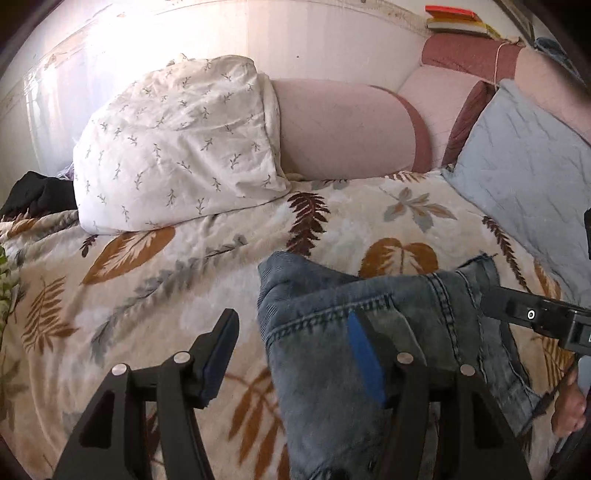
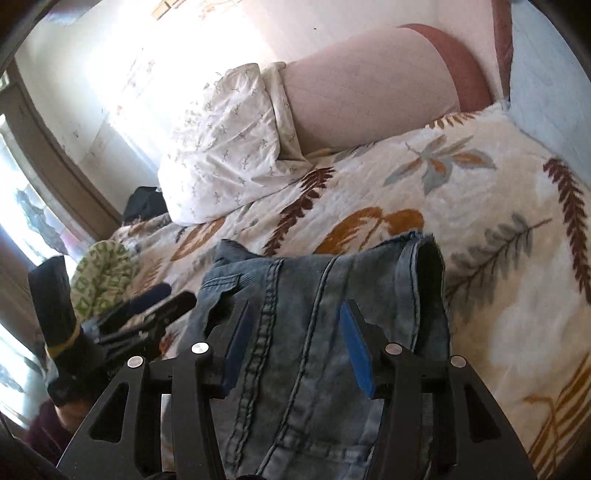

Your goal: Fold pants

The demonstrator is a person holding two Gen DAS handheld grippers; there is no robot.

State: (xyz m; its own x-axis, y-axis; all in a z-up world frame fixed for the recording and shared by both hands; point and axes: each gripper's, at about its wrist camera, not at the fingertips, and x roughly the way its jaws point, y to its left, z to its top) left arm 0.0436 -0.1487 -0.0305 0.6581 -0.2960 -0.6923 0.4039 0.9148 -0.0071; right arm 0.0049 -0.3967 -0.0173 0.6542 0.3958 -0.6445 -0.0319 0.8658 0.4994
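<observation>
- One pair of blue denim pants [image 1: 332,332] lies folded into a thick bundle on the bed [image 1: 147,295], on a cream blanket printed with brown, orange and grey leaves.
- The denim is faded, with dark double-stitched seams running lengthwise; a leg opening [image 2: 428,266] with a frayed hem gapes at the far right corner of the bundle.
- The left claw [image 1: 295,354] stands wide open at the bundle's left edge: its left finger is over bare blanket, its right finger over the denim, and it grips nothing.
- The right claw [image 2: 295,347] is also spread wide above the middle of the pants, both blue pads [image 2: 356,350] over the cloth with nothing pinched between them.
- In the left wrist view the right claw shows at the right edge, near the bundle's far right side.
- Behind the pants: one white pillow [image 1: 177,144] with small sprigs, one pink bolster [image 1: 343,125] beside it, and one pale blue pillow [image 1: 528,173] to the right.
- A few books [image 1: 458,18] are stacked on the headboard.
- A dark garment [image 1: 37,195] lies left of the white pillow.
</observation>
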